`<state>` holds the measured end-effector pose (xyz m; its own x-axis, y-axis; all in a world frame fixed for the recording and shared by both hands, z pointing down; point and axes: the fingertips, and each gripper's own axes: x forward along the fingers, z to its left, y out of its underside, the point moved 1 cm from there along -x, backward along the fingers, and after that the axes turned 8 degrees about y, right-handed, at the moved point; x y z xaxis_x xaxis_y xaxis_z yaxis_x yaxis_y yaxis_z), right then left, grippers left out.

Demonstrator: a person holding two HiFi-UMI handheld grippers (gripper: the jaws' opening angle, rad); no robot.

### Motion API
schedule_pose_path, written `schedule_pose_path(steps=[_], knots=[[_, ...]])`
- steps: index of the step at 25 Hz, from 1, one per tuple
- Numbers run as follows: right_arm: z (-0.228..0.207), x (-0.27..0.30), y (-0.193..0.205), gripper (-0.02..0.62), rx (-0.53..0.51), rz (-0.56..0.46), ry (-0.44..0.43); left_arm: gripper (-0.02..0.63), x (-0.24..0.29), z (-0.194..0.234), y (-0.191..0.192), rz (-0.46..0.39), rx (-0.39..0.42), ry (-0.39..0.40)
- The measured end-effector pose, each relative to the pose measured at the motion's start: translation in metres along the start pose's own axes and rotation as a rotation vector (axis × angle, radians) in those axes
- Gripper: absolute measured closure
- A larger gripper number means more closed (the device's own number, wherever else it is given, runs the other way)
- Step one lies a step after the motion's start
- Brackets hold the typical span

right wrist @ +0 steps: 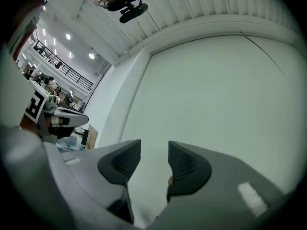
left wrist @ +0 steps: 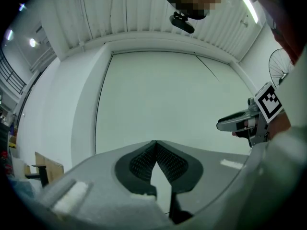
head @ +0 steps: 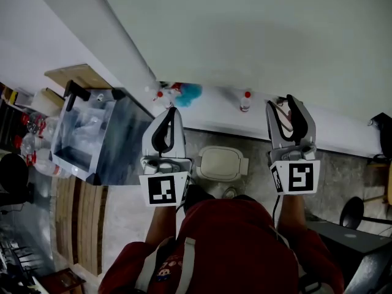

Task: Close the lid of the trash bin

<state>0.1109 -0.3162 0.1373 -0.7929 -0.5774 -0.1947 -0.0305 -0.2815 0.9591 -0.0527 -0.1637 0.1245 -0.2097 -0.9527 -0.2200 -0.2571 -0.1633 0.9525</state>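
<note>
Well, in the head view a small cream plastic trash bin with a rounded lid sits on the grey floor in the middle of the frame. It is near the white wall and lies between the two raised grippers. From above, its lid looks like it already lies flat, but I can't be sure it is fully shut. The left gripper is at center left and the right gripper at center right. Both are well above the bin and touch nothing.

The bin looks light, stiff and smooth, so it may slide if pushed hard. A soft press straight down on the lid's top, near an edge, should do. I can't tell which side the hinge is on.

In the left gripper view, the left gripper has its dark tips pressed together with nothing between them. Only the wall shows beyond, and no bin.

In the right gripper view, the right gripper has its jaws apart with a clear gap. It holds nothing, and no bin shows here either.
</note>
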Motion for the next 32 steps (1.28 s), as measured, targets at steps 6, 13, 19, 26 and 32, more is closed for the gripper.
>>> schedule_pose_path(steps=[6,13,19,26,32], knots=[[0.001,-0.014,-0.002,0.531,0.01,-0.032,0.039,0.603,-0.006,-0.002,0.004,-0.003,-0.003,-0.002],[-0.004,-0.028,-0.002,0.595,0.011,-0.041,0.084,0.603,-0.013,-0.008,0.009,0.025,-0.023,0.002],[0.001,-0.032,0.0,0.595,-0.001,-0.036,0.085,0.603,-0.022,-0.004,0.011,0.031,-0.029,-0.004],[0.013,-0.033,0.0,0.595,-0.006,-0.034,0.06,0.603,-0.03,-0.001,0.005,0.01,-0.028,-0.014],[0.025,-0.03,-0.002,0.595,-0.004,-0.032,0.037,0.603,-0.036,0.006,0.006,0.022,-0.036,-0.03]])
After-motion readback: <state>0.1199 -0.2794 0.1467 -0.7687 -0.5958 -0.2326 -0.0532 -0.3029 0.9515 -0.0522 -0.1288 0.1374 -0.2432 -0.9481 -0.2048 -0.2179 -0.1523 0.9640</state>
